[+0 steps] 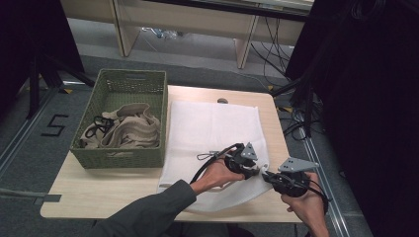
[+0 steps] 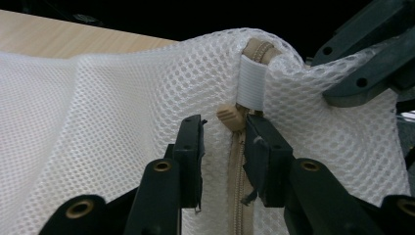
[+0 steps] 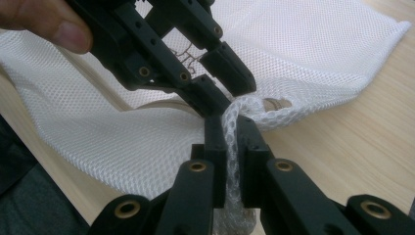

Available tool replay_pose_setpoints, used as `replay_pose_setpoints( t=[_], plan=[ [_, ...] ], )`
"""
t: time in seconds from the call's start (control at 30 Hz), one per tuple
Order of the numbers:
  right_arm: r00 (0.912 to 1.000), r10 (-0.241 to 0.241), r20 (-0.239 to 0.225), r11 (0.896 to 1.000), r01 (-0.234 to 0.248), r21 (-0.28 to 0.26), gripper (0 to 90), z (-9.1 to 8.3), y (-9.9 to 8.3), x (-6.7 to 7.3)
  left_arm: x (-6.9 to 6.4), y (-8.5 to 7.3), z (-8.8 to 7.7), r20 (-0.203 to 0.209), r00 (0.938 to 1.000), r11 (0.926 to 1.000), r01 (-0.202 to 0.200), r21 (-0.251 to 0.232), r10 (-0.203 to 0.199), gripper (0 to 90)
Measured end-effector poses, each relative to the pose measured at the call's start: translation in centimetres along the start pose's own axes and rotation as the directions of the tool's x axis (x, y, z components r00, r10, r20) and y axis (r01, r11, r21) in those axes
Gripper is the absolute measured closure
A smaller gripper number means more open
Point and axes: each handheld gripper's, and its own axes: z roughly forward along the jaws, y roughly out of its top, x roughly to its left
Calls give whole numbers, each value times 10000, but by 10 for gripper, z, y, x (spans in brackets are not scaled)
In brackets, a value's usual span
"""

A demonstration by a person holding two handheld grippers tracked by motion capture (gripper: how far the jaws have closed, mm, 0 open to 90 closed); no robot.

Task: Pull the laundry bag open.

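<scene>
A white mesh bag [image 1: 207, 128] lies flat on the table, its near right corner lifted. My left gripper [image 2: 225, 132] stands open at that corner. The beige zipper pull [image 2: 231, 116] sits between its jaws, close against the right one, just below a white elastic tab [image 2: 252, 83]. The beige zipper [image 2: 240, 186] runs down between the jaws. My right gripper [image 3: 231, 132] is shut on a bunched fold of the mesh bag [image 3: 147, 147] right next to the left gripper [image 3: 230, 93]. In the high view the left gripper [image 1: 254, 170] and the right gripper [image 1: 269, 177] nearly touch.
A green woven basket [image 1: 123, 81] with beige cloth [image 1: 128, 128] and a black strap inside stands on the left of the wooden table [image 1: 99, 182]. The table's right edge is close to the right hand. Cables and stands crowd the floor at the right.
</scene>
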Motion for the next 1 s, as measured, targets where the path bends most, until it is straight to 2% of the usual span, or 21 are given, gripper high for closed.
replay_pose_setpoints(
  t=[0.13,0.27,0.4,0.53,0.6,0.67,0.87,1.0],
  plan=[
    [10000,-77,-58,9999,77,-65,860,-1,0,-2,3,3,-1,-12,9996,9996,264,-128,-265,648],
    [10000,-36,-65,10000,35,-49,861,-1,-1,-2,5,4,2,278,9995,9999,-124,-109,127,637],
    [10000,20,-61,10000,-21,-47,860,-3,-2,-3,5,6,0,401,9984,9992,-387,-26,388,638],
    [9999,-76,-147,9998,74,-160,861,-4,-1,-3,5,6,-3,491,9973,9986,-537,-13,537,638],
    [9998,-153,-137,9997,150,-186,861,-5,-1,-4,5,5,-5,527,9959,9972,-739,109,733,635],
    [9999,-117,-110,9998,115,-153,861,-7,-1,-2,5,4,-5,688,9956,9979,-647,82,639,632],
    [9983,-583,-31,9982,583,-170,861,-7,5,6,6,2,-4,840,9953,9986,-504,180,487,609],
    [9980,-626,-8,9979,626,-139,861,-6,6,6,5,-1,-6,812,9941,9971,-735,212,716,607]
  ],
)
